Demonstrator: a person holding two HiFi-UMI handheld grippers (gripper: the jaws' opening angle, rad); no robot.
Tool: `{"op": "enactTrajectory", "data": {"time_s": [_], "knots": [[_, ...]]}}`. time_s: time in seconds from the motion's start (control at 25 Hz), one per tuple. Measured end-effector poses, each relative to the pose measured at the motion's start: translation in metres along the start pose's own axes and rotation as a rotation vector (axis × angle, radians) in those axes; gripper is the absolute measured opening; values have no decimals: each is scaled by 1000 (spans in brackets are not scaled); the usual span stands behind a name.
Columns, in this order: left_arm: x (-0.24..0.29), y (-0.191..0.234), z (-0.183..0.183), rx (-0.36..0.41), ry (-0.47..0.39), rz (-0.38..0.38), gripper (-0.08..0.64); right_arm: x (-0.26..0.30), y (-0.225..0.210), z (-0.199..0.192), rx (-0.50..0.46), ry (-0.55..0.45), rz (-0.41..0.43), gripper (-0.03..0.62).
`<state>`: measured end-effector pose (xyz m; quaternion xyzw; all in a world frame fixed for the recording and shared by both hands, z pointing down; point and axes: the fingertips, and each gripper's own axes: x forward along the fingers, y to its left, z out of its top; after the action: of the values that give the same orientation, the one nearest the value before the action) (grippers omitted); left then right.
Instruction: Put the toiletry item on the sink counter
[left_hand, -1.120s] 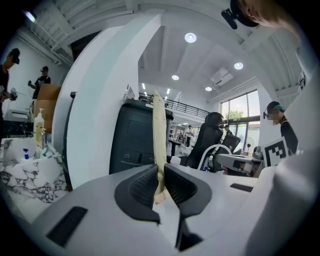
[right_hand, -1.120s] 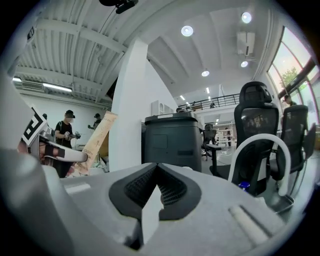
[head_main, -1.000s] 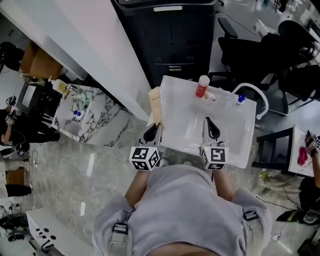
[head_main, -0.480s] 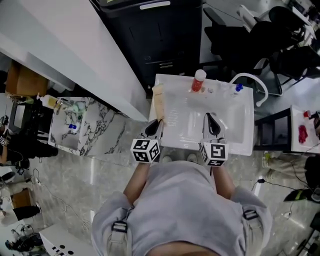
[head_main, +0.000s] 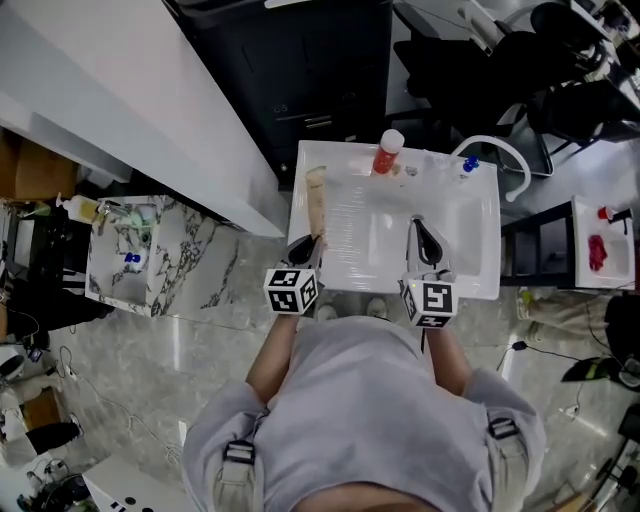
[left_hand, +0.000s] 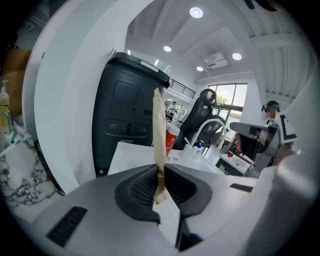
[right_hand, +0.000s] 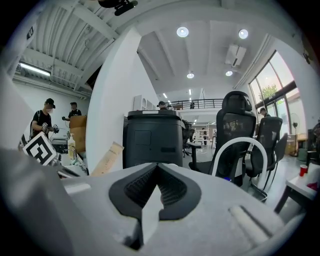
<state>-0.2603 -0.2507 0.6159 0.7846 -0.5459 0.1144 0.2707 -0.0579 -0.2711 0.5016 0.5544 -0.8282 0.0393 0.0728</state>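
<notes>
The toiletry item is a flat beige tube (head_main: 317, 204). My left gripper (head_main: 304, 250) is shut on its near end, and the tube points away over the left edge of the white sink counter (head_main: 470, 285). In the left gripper view the tube (left_hand: 159, 131) stands up from between the jaws of that gripper (left_hand: 160, 184). My right gripper (head_main: 428, 243) hovers over the basin, shut with nothing in it. The right gripper view shows its jaws (right_hand: 157, 171) closed and the tube (right_hand: 107, 159) off to the left.
A red bottle with a white cap (head_main: 387, 152) stands at the counter's back edge, beside a small blue-topped item (head_main: 470, 164) and a white curved faucet (head_main: 497, 152). A black bin (head_main: 300, 70) stands behind. A marble-patterned sink (head_main: 130, 255) is at the left. Office chairs fill the back right.
Both grippers have come forward over the white sink. The tube in the left gripper now lies above the counter's left edge. Neither gripper has changed its state.
</notes>
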Motion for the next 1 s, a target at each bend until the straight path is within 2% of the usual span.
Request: {"op": "enactTrajectory", "data": {"time_s": [0.68,1.0], "knots": [[36,7,-49,25,133,5,37,-18,-30,-6,19,6,-88,5],[44,12,-71,16,183,16,37,-22,-32,-6,27,5,-97,5]]}}
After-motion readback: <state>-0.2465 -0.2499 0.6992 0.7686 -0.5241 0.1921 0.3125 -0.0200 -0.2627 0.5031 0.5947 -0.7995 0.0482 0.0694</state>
